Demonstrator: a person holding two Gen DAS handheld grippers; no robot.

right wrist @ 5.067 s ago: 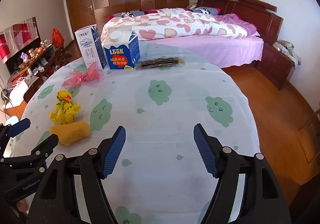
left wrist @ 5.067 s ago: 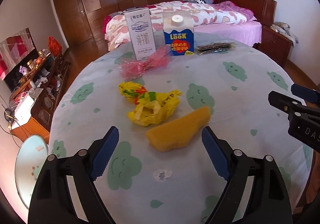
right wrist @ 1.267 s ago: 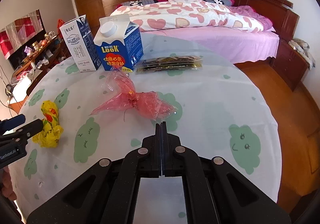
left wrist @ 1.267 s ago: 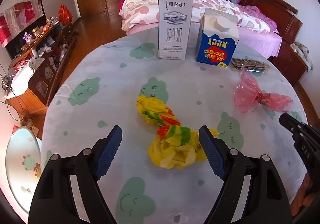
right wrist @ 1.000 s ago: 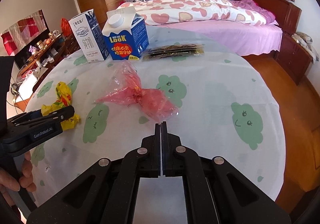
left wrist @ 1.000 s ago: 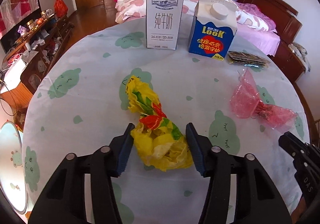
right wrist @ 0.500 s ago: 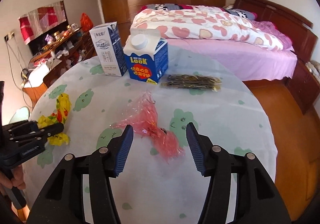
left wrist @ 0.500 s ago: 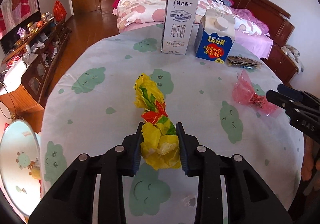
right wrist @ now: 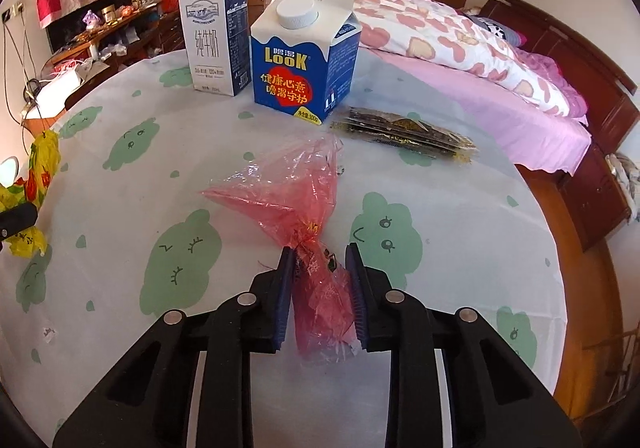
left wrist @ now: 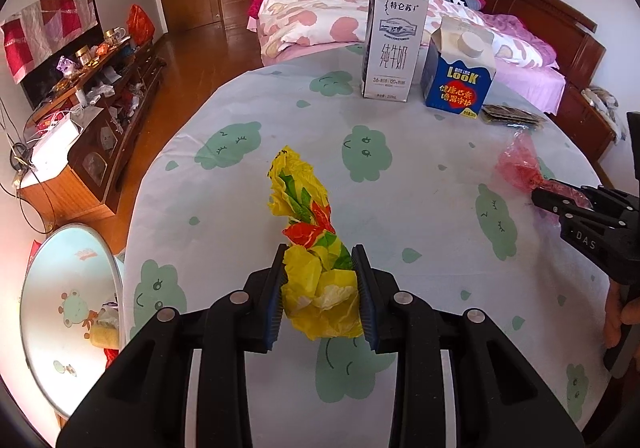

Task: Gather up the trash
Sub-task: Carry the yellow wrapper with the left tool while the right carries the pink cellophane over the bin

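Left gripper (left wrist: 320, 284) pinching the yellow wrapper (left wrist: 310, 232); my right gripper (right wrist: 320, 284) just closed on the pink bag (right wrist: 298, 204), cartons (right wrist: 304, 52) at 12 o'clock.

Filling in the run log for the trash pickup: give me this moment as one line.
left gripper: shut on yellow wrapper | right gripper: just closing, shut on pink wrapper | cartons: upright, untouched

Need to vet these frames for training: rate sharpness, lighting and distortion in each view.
Left wrist view: sharp, daylit, strong fisheye bending of the table, dark vignette corners. Right wrist view: equally sharp, pink wrapper shows slight sheen, same barrel distortion.
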